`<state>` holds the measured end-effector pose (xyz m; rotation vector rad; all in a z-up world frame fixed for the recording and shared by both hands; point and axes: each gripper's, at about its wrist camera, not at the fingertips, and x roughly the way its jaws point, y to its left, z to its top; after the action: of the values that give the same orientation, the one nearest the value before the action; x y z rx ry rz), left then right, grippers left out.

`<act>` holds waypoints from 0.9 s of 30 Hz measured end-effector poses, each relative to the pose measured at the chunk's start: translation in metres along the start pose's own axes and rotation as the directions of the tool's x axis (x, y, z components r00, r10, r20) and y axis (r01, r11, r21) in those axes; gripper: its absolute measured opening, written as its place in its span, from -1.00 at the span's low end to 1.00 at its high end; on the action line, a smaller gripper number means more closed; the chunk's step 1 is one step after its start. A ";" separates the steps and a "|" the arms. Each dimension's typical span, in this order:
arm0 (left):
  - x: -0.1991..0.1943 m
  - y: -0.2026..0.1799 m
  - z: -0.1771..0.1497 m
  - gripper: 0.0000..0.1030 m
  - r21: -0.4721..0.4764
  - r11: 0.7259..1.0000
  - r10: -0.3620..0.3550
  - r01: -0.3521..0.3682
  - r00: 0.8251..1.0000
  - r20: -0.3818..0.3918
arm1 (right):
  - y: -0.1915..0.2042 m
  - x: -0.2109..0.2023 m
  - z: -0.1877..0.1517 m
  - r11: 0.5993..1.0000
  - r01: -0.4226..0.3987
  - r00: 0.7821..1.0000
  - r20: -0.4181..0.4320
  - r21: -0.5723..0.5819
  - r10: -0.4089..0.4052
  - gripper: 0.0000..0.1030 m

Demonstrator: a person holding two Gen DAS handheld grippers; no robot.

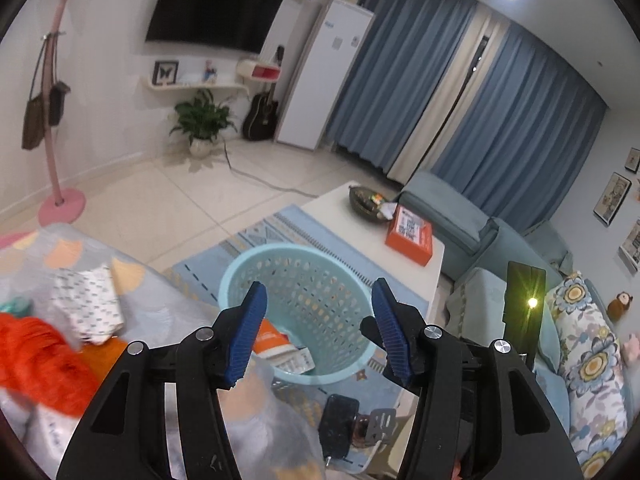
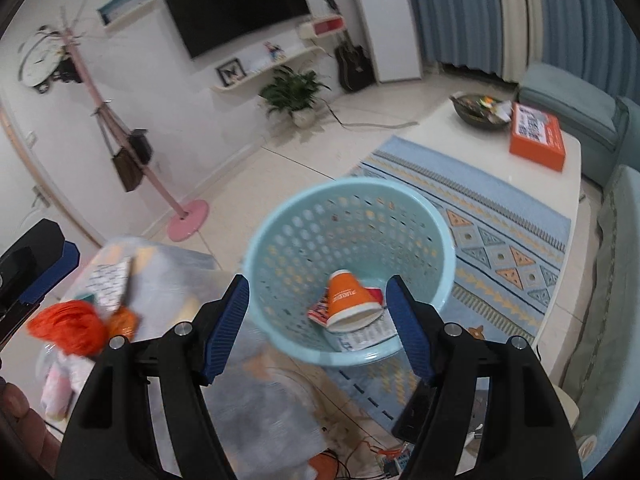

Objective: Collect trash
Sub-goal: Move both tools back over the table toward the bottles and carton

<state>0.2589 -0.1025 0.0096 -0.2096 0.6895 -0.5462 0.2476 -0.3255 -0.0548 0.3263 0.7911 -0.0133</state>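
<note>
Both tools, left tool (image 1: 320, 328) and right tool (image 2: 318, 326), gaped apart, empty; reaching toward nine-o'clock trash risked nudging the basket (image 2: 420, 204) over.

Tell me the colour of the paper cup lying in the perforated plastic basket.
Orange with a white rim, lying on its side; the right wrist view shows it best.

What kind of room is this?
Most likely a home living room: a wall-mounted TV, a blue sofa beside a low white table, and a patterned rug where a trash basket stands.
</note>
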 end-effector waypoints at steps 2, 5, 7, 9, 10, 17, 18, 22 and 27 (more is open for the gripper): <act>-0.019 -0.003 0.000 0.04 0.009 1.000 0.010 -0.010 1.000 0.027 | 0.013 -0.014 -0.003 0.999 -0.020 1.000 0.020 -0.025 0.020 0.31; -0.054 -0.004 -0.002 0.04 0.015 1.000 0.025 -0.026 0.997 0.075 | 0.037 -0.038 -0.008 0.995 -0.061 0.997 0.048 -0.075 0.065 0.31; -0.075 -0.002 -0.005 0.04 0.017 0.999 0.041 -0.043 0.994 0.101 | 0.052 -0.050 -0.012 0.991 -0.084 0.994 0.060 -0.107 0.091 0.31; -0.097 0.001 -0.008 0.04 0.016 0.998 0.060 -0.062 0.990 0.128 | 0.067 -0.059 -0.016 0.985 -0.103 0.991 0.067 -0.138 0.113 0.31; -0.108 0.004 -0.010 0.04 0.015 0.997 0.071 -0.073 0.988 0.139 | 0.077 -0.064 -0.020 0.980 -0.118 0.989 0.067 -0.162 0.131 0.31; -0.170 0.044 -0.034 0.04 -0.040 0.979 0.202 -0.198 0.963 0.177 | 0.140 -0.066 -0.047 0.934 -0.179 0.978 0.045 -0.309 0.202 0.31; -0.179 0.055 -0.041 0.04 -0.060 0.971 0.237 -0.230 0.956 0.172 | 0.147 -0.063 -0.051 0.928 -0.182 0.978 0.040 -0.326 0.206 0.31; -0.202 0.105 -0.078 0.04 -0.147 0.933 0.347 -0.328 0.928 0.134 | 0.175 -0.044 -0.062 0.906 -0.193 0.979 -0.011 -0.376 0.204 0.30; -0.220 0.179 -0.115 0.04 -0.294 0.863 0.440 -0.410 0.897 0.042 | 0.194 -0.013 -0.068 0.883 -0.181 0.983 -0.058 -0.432 0.173 0.30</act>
<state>0.1161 0.1662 -0.0219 -0.3368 0.6805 -0.0077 0.2171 -0.1229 -0.0358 -0.0304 0.7563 0.3376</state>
